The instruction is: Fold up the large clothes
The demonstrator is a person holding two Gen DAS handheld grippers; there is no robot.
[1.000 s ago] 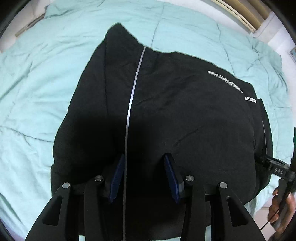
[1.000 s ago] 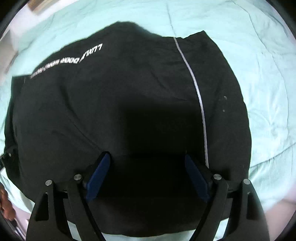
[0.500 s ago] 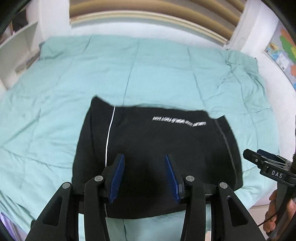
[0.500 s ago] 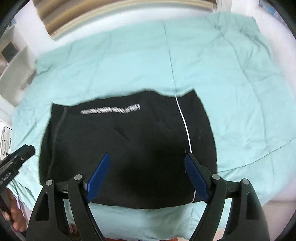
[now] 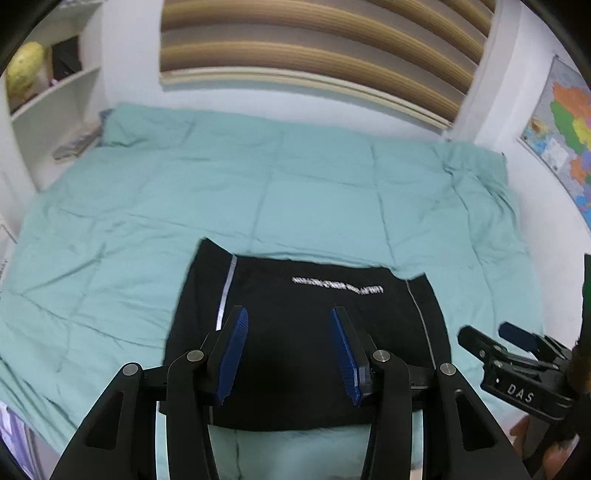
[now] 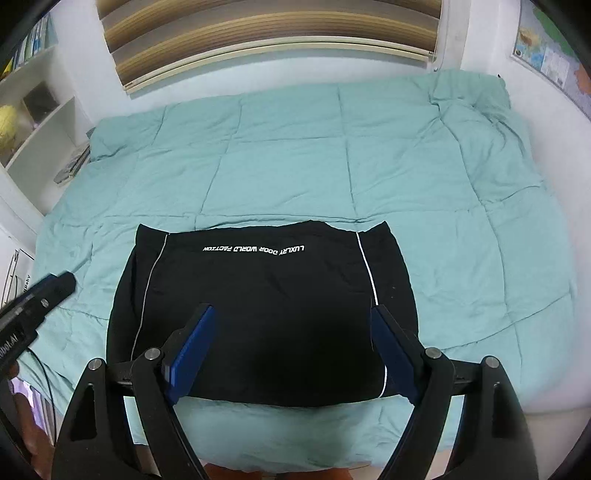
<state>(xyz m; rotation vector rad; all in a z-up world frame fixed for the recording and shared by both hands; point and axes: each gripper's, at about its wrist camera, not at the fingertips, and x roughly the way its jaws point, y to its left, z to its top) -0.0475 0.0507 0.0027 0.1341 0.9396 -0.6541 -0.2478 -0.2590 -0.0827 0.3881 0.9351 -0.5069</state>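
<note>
Quilt [image 6: 424,177], garment [image 6: 266,295]: "LUXURY DOOR WORLD FACTION"?

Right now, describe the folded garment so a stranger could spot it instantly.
Start at the bed with the teal quilt. At its near edge lies a folded black garment, a flat rectangle. White piping down both sides and upside-down white lettering mark it out.

A home bedroom: bed [image 6: 443,229] under a teal quilt [image 6: 280,155], white shelves [image 6: 40,122], striped blind [image 6: 266,33], map [image 5: 565,129] on the wall.
</note>
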